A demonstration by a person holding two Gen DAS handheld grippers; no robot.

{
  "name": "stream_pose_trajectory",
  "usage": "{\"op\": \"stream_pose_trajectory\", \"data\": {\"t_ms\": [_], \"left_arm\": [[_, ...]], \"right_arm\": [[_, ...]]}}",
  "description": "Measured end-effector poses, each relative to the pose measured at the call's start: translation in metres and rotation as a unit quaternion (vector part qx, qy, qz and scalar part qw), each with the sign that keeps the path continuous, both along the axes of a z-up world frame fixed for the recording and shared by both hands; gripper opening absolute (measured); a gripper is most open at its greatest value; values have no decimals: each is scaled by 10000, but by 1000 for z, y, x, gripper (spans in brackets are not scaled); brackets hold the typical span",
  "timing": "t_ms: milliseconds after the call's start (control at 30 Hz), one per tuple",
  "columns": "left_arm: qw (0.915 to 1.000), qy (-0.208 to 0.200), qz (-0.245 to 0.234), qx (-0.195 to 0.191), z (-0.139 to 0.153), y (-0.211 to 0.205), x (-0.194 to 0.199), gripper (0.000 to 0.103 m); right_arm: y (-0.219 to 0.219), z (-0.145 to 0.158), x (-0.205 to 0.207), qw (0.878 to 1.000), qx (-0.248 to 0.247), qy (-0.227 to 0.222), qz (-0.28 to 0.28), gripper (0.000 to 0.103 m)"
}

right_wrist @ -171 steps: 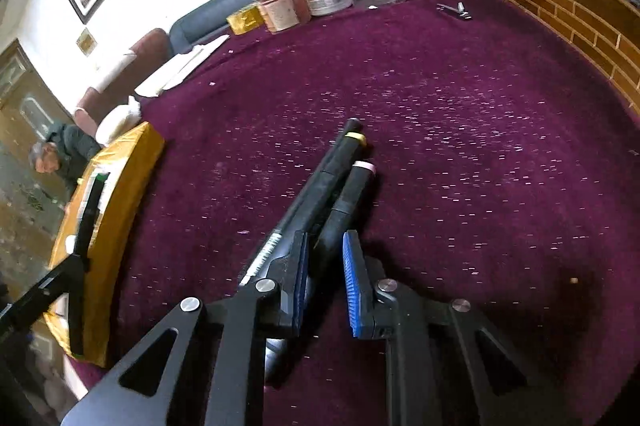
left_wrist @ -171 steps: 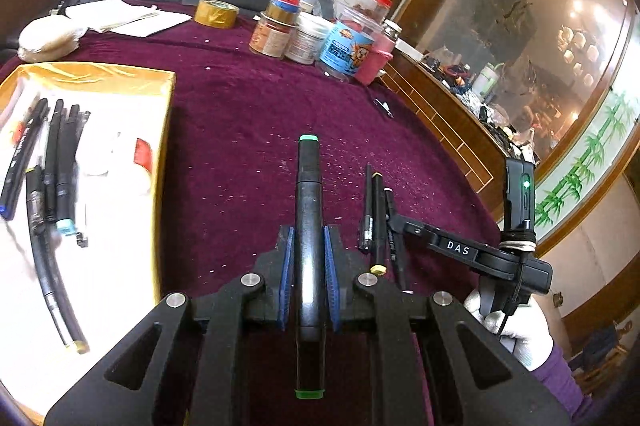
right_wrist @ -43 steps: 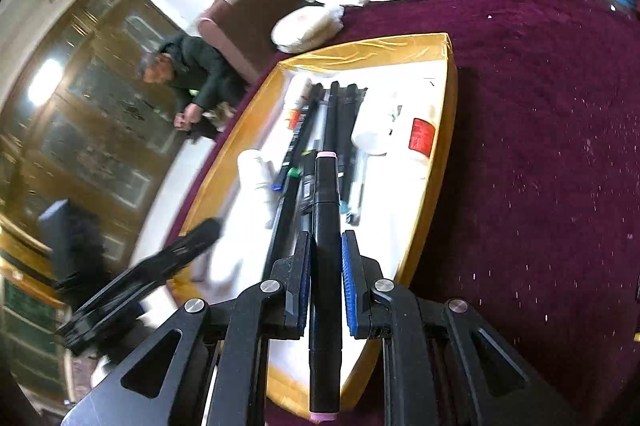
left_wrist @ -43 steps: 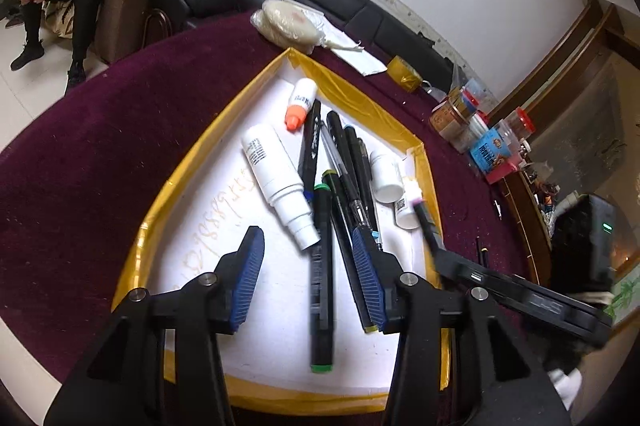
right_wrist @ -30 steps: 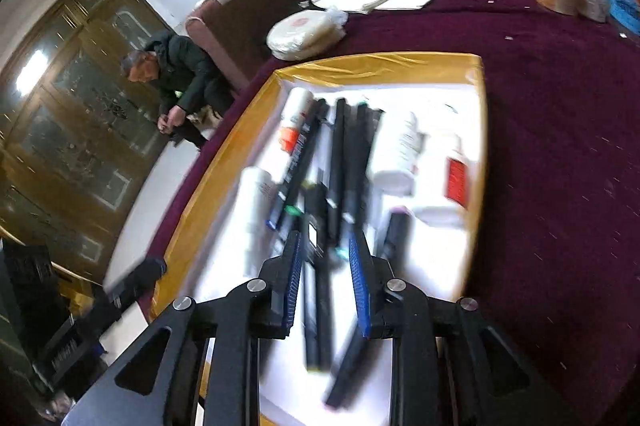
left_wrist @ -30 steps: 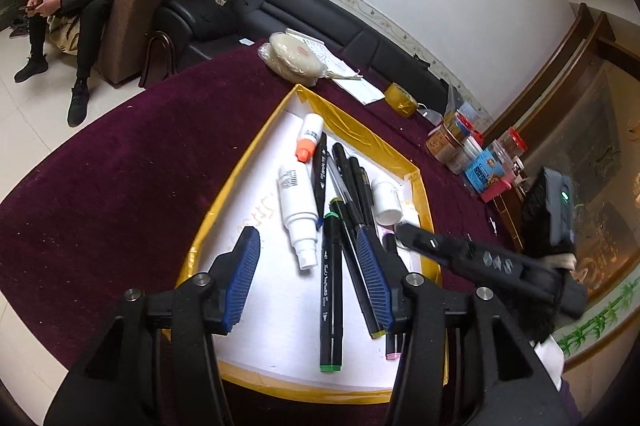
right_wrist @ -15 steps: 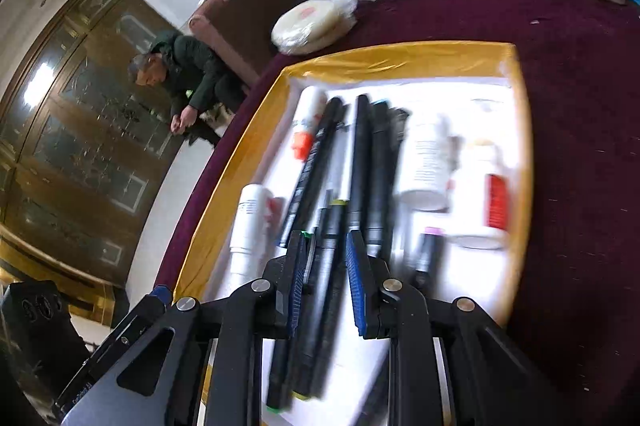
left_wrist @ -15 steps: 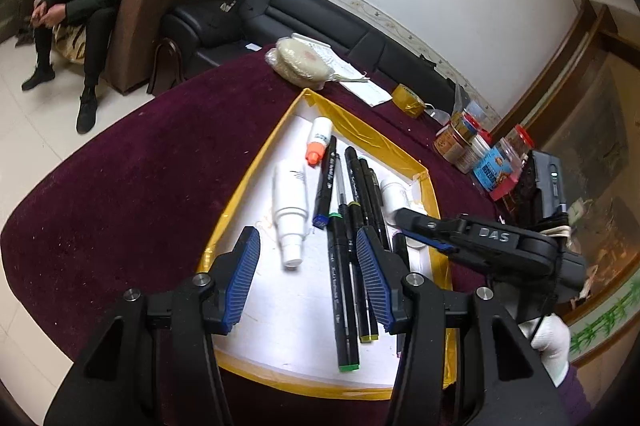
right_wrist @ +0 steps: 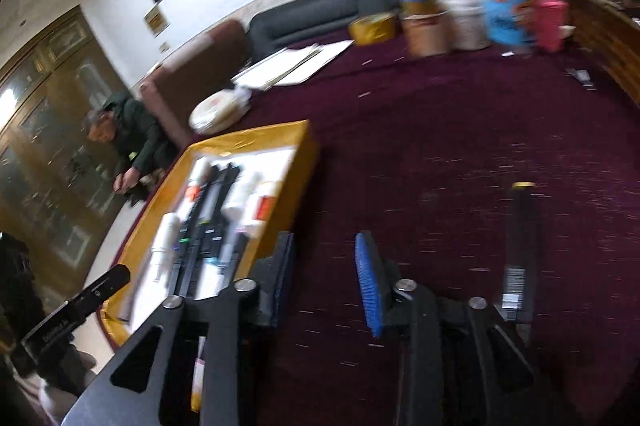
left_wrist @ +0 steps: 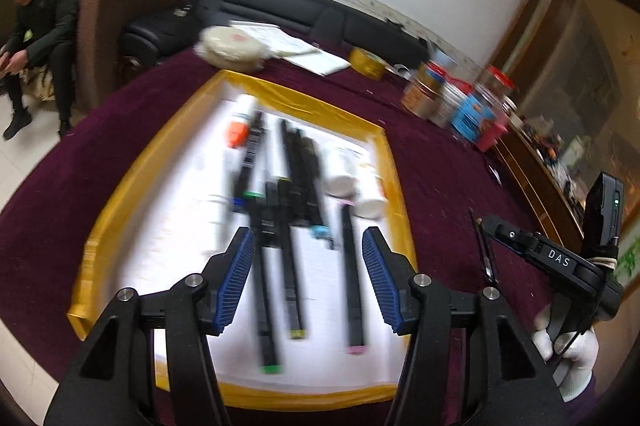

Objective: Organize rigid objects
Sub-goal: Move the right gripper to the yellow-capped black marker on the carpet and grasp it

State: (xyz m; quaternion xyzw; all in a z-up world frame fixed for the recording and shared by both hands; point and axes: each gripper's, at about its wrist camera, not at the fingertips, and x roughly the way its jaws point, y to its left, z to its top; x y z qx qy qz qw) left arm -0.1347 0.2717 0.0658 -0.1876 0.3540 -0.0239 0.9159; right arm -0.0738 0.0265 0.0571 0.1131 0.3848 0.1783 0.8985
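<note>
A gold-rimmed tray (left_wrist: pixel 384 142) with a white floor holds several black markers (left_wrist: pixel 292 210) and white bottles (left_wrist: pixel 340 170). A pink-tipped marker (left_wrist: pixel 352 278) lies at its right side. My left gripper (left_wrist: pixel 308 278) is open and empty above the tray's near end. My right gripper (right_wrist: pixel 324 278) is open and empty over the maroon cloth, right of the tray (right_wrist: pixel 308 150). A black marker with a yellow cap (right_wrist: pixel 520 246) lies on the cloth to its right. The right gripper also shows in the left wrist view (left_wrist: pixel 484 222), with thin pens (left_wrist: pixel 486 258) under it.
Jars and tins (left_wrist: pixel 460 102) and a tape roll (left_wrist: pixel 366 62) stand at the far side of the maroon table (right_wrist: pixel 460 130). Papers (right_wrist: pixel 296 66) and a wrapped white bundle (right_wrist: pixel 218 110) lie beyond the tray. A man (left_wrist: pixel 36 26) sits by an armchair.
The right gripper has swung right, off the tray and over the cloth, and its jaws have widened. The left gripper has widened and turned slightly over the tray. Both views are motion-blurred.
</note>
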Motion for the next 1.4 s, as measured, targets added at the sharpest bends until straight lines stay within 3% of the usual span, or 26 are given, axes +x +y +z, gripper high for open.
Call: {"op": "stream_pose_trajectory", "data": {"t_ms": [200, 467, 867, 1400], "left_arm": [[9987, 87, -417, 267, 6, -50, 7, 55], [9930, 150, -874, 778, 13, -109, 16, 55], [9837, 379, -1413, 1048, 6, -166, 25, 55], [9820, 556, -1509, 987, -3, -176, 26, 55]], "right_arm": [[-62, -10, -7, 9982, 88, 100, -588, 35], [-109, -21, -16, 9956, 379, 119, -853, 35], [-125, -34, -18, 9944, 552, 122, -890, 36], [-112, -36, -20, 9967, 450, 101, -673, 36]]}}
